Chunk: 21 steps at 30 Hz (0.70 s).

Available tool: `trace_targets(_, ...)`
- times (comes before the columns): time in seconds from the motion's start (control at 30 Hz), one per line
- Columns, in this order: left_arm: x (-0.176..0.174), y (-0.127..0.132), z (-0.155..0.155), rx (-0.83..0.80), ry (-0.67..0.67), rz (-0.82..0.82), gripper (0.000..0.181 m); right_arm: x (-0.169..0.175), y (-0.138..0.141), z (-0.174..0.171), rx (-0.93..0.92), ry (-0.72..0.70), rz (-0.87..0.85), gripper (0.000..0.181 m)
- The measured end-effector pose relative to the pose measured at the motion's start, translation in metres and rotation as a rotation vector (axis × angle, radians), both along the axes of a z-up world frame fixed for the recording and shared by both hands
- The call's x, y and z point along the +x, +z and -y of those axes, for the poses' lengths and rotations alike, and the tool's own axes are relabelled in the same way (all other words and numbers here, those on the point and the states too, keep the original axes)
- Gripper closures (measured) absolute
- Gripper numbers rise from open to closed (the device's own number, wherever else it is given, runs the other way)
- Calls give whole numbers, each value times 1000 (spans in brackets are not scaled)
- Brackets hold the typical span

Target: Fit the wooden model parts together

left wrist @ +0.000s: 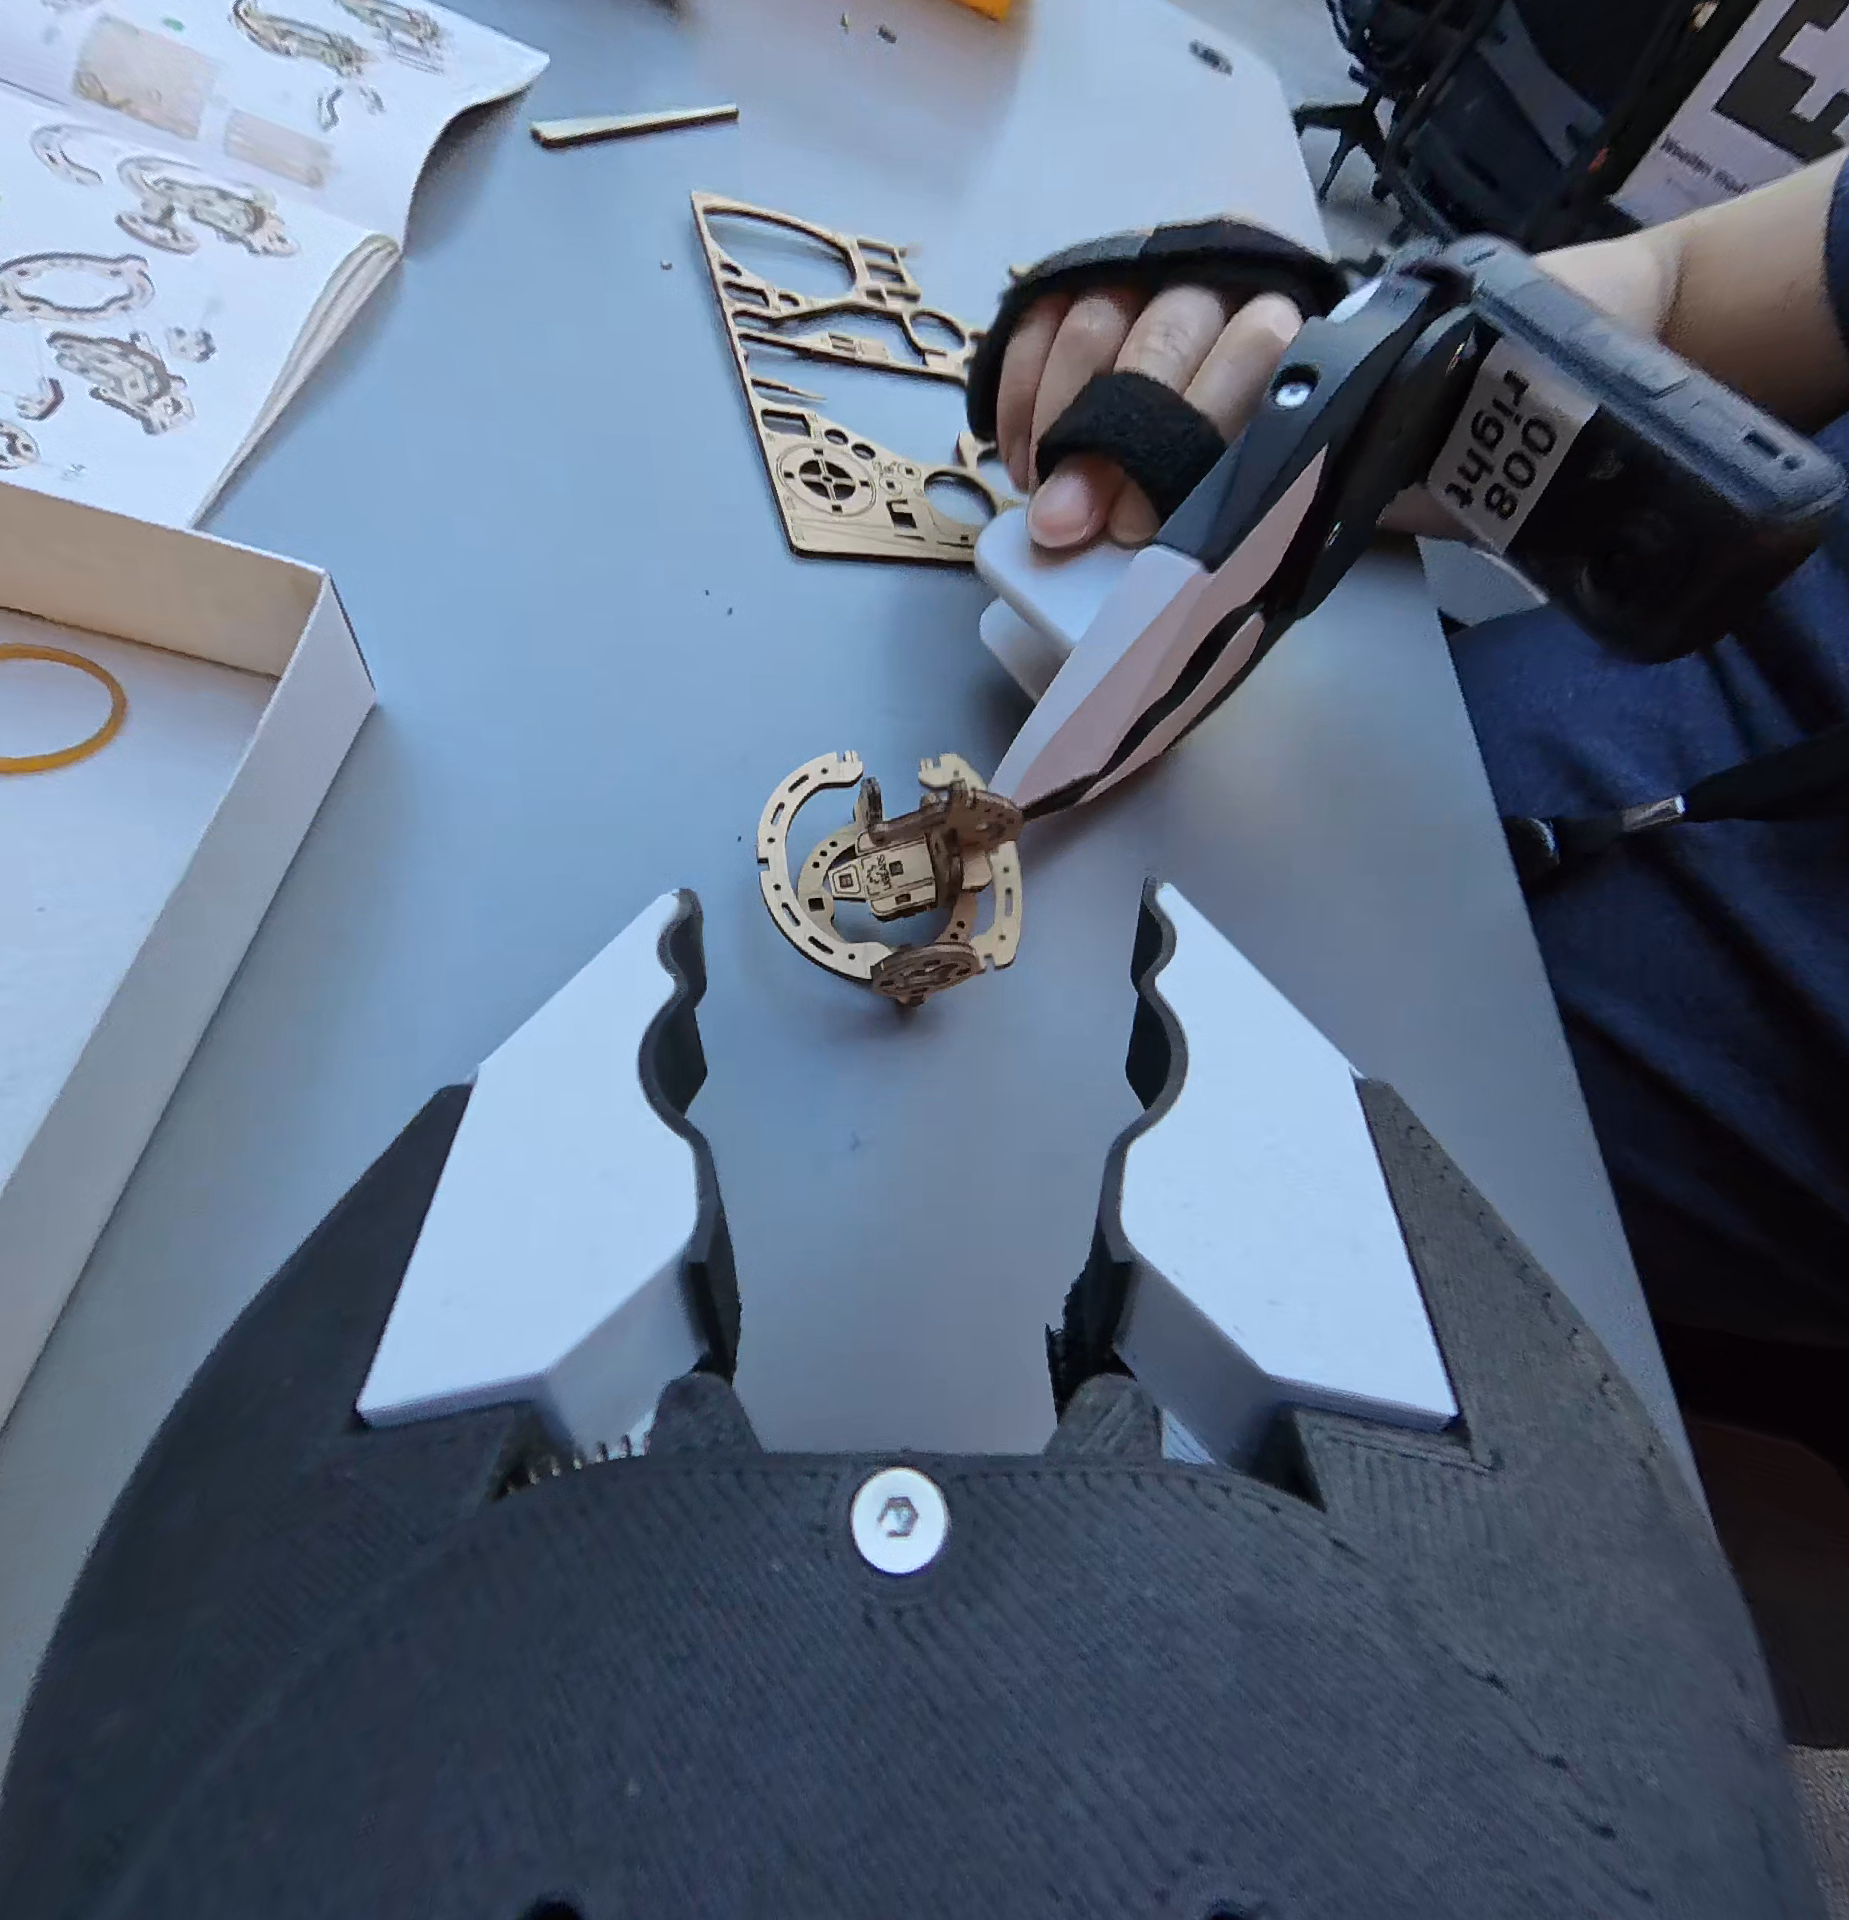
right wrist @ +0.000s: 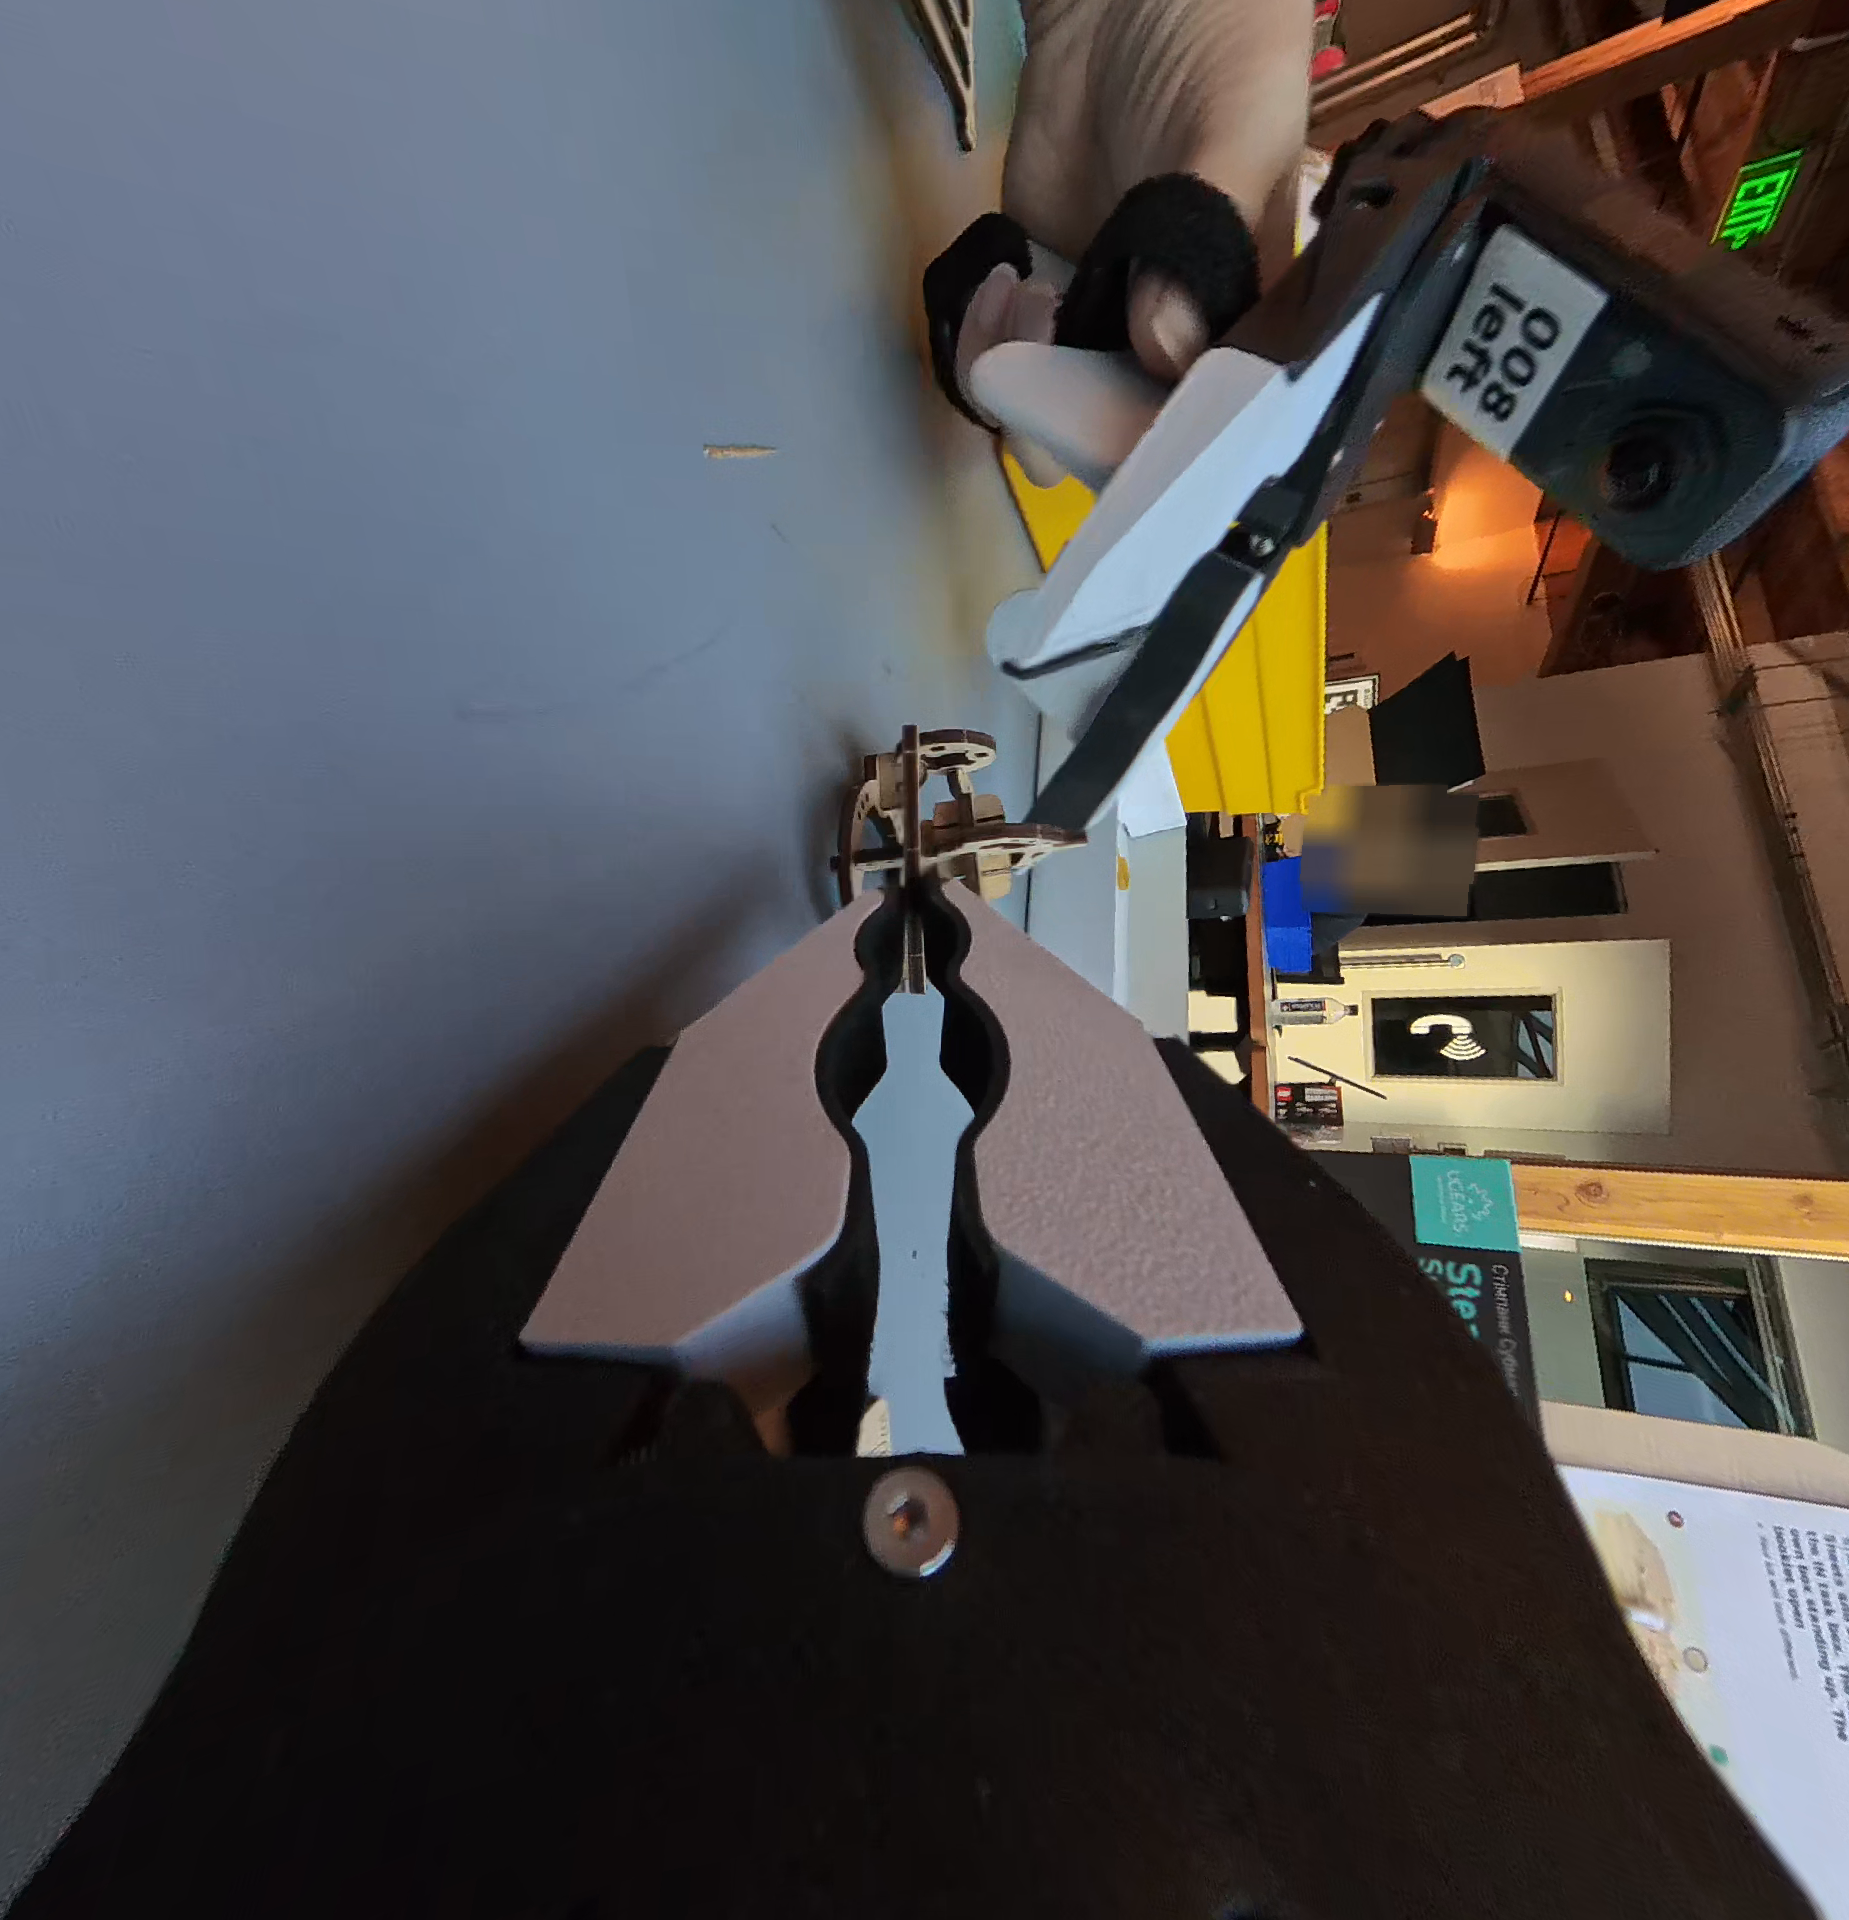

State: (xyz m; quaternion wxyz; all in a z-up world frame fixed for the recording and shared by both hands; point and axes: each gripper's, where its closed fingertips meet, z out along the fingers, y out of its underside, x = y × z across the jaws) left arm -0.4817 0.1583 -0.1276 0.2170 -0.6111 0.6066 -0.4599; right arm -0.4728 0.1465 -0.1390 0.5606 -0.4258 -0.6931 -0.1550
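Observation:
A small, partly built wooden model of curved rings and discs is just over the grey table. My right gripper reaches in from the right and is shut on a thin plate at the model's edge. The right wrist view shows that plate pinched between its tips, with the rest of the model beyond. My left gripper is open and empty, its fingertips just short of the model on either side. One of its fingers ends close to a disc of the model.
A wooden parts sheet lies behind the model, partly under the person's right hand. A loose wooden strip lies farther back. An open instruction booklet and a white box with a rubber band are at the left. The table edge runs along the right. My two grippers' fingertips are within a few centimetres of each other.

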Motion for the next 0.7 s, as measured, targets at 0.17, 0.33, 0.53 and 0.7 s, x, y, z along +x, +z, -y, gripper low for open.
trace_targets(0.17,3,-3,2,10,0,1,97,-2,5,-3,6,9,-10,179)
trace_targets(0.33,6,-5,2,22,1,-2,97,-3,3,-2,3,15,-1,179)
trace_targets(0.53,7,1,1,40,11,45,97,-6,4,-1,14,15,2,179)
trace_targets(0.7,8,-3,3,75,-4,25,95,-6,3,-3,11,7,3,179)
